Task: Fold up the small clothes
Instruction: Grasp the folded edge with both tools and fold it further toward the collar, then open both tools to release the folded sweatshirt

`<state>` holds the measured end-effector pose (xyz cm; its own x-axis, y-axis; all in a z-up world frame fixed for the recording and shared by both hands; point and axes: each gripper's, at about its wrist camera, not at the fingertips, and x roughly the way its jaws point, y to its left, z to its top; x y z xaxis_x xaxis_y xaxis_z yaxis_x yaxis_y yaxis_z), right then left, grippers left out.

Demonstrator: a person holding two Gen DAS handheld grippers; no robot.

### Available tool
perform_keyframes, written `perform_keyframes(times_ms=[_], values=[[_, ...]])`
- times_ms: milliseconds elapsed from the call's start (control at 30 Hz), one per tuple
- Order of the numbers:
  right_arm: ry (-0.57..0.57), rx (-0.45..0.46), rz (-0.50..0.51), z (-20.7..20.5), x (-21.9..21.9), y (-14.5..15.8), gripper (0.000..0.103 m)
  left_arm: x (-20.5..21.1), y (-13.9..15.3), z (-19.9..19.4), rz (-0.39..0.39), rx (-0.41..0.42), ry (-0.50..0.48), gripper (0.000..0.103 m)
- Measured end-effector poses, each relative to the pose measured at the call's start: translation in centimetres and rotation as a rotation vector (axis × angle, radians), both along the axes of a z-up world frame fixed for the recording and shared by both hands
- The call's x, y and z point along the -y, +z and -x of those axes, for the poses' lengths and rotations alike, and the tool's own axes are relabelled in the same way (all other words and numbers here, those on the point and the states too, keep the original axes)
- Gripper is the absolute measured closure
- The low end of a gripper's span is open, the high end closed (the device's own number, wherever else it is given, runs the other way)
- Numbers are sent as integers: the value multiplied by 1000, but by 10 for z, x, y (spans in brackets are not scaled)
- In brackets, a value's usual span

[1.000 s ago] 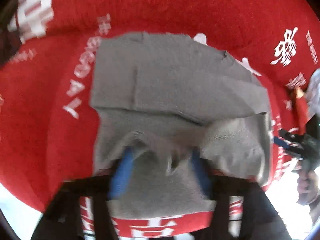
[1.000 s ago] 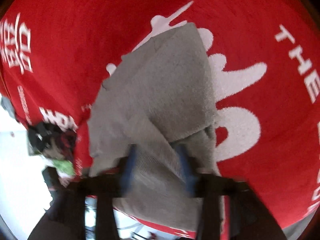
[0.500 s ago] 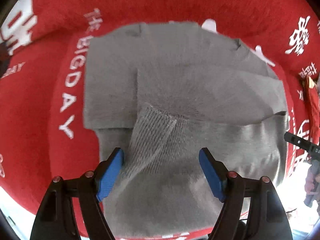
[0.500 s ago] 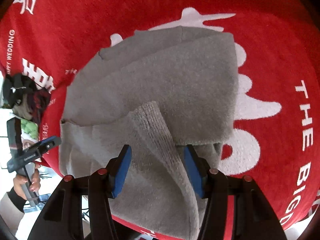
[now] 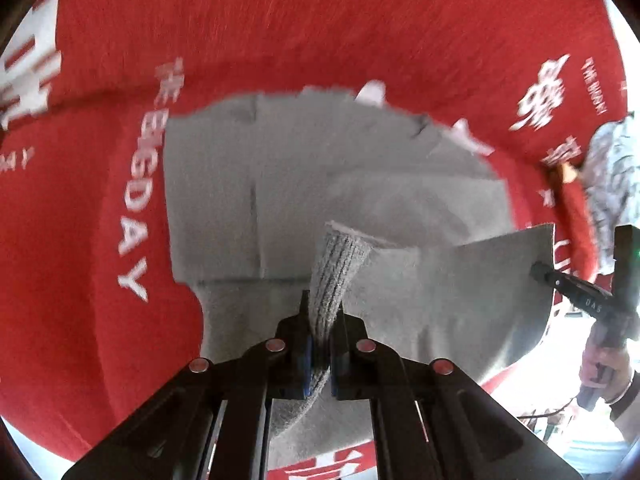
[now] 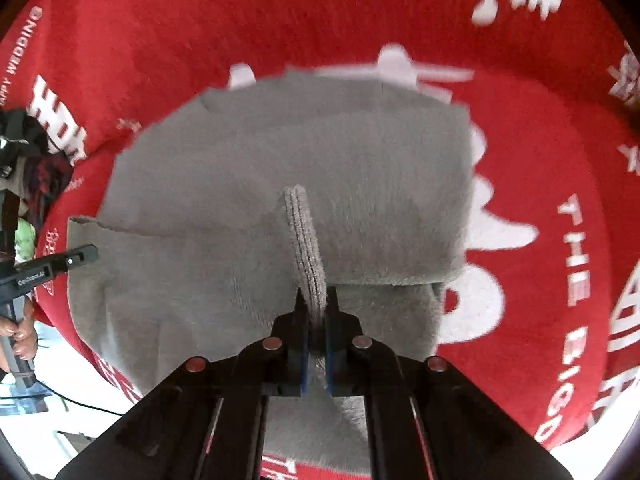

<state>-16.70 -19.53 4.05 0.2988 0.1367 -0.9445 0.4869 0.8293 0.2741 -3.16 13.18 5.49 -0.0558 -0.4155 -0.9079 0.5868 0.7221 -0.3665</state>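
Both of your grippers had just closed on the same grey knitted garment (image 5: pixel 280 200), which lay partly folded on a red cloth (image 5: pixel 300 20) printed with white lettering. Your left gripper (image 5: pixel 320 320) had its blue-padded jaws pressed together on a ribbed band of the garment, and that band rose from between the jaws as a narrow upright ridge. Your right gripper (image 6: pixel 318 308) did the same with another ribbed strip, clamped between its jaws and standing up in a thin fold ahead of them. In the left wrist view, the garment sat near the edge of the red cloth closest to you, with its near hem reaching almost to that edge; a raised flap of grey fabric stretched toward the right side, where the black tip of your right gripper met its corner. In the right wrist view, a folded upper layer of the garment lay flat across the lower one, ending in a soft rolled edge just beyond the jaws, and the tip of your left gripper (image 6: pixel 60 264) sat at the garment's left corner, with your left hand (image 6: pixel 18 332) wrapped around its handle below. Your right hand (image 5: pixel 604 364) showed at the far right of the left wrist view, gripping its own handle beside the red cloth's edge.
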Motion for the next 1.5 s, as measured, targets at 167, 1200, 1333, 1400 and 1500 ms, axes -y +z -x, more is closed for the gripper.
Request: perform_keyframes(times_ms=[167,1200,1333,1400,1500], values=[[-13,113,86,-24,21,54,97,16,42,-31,72,104,17,96],[-245,-43,-4,-103,129,-65,78,37,-28,-129,-199,203,200,36],[-180,32,-98,-91,94,-49,78,52,-33,-91,-161,153,95,35],[-142,34,-141,-86,73,-53,78,54,-47,-71,-167,118,61,35],[-116,-15,-163,-79,48,-74,79,59,-65,-46,-207,85,40,35]])
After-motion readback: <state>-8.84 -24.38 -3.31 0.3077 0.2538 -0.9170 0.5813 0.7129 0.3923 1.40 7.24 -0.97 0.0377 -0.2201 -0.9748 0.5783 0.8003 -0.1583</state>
